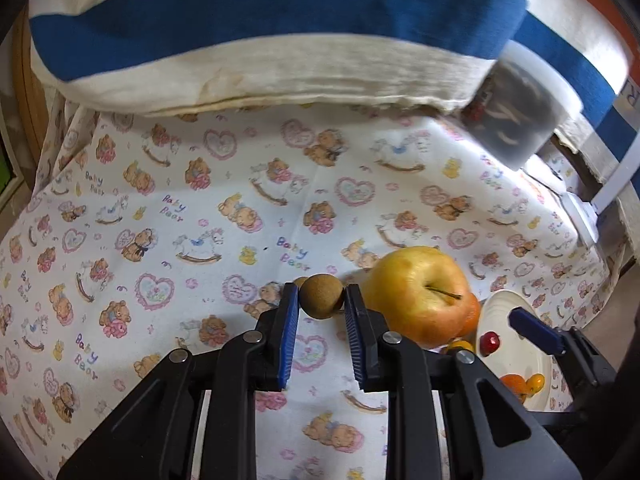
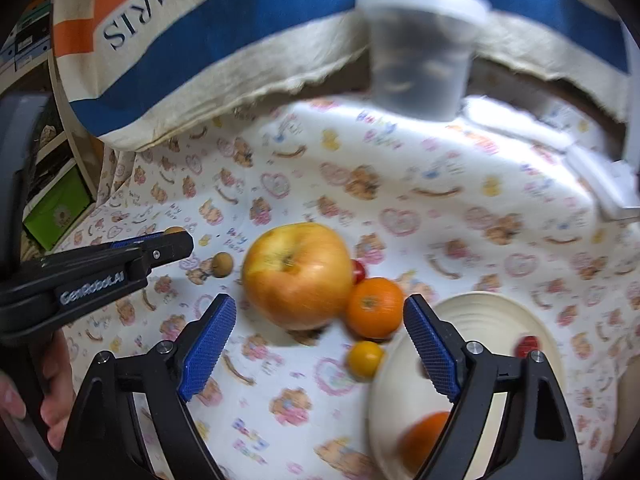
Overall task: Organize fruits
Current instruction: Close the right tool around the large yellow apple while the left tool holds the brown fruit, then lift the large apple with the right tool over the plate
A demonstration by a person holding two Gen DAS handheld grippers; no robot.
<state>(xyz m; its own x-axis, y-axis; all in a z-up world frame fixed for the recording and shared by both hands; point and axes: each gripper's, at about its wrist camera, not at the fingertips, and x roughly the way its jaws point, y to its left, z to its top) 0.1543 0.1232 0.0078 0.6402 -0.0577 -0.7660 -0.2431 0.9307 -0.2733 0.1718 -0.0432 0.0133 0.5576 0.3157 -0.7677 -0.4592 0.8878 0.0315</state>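
Left wrist view: the left gripper [image 1: 321, 300] has its jaws either side of a small round brown fruit [image 1: 321, 295] on the teddy-print cloth [image 1: 160, 208], seemingly touching but not clearly clenched. Right wrist view: the right gripper [image 2: 320, 332] hangs released near the big yellow-orange apple [image 2: 297, 274], orange tomato [image 2: 374, 307] and cream plate [image 2: 504, 320].

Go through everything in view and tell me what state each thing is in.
Left claw: shut on small brown fruit.
Right claw: open, empty.
Apple: on cloth, touching orange tomato.
Yellow tomato: on cloth beside plate.
Plate: holds some fruit.
Lidded cup: closed, upright.
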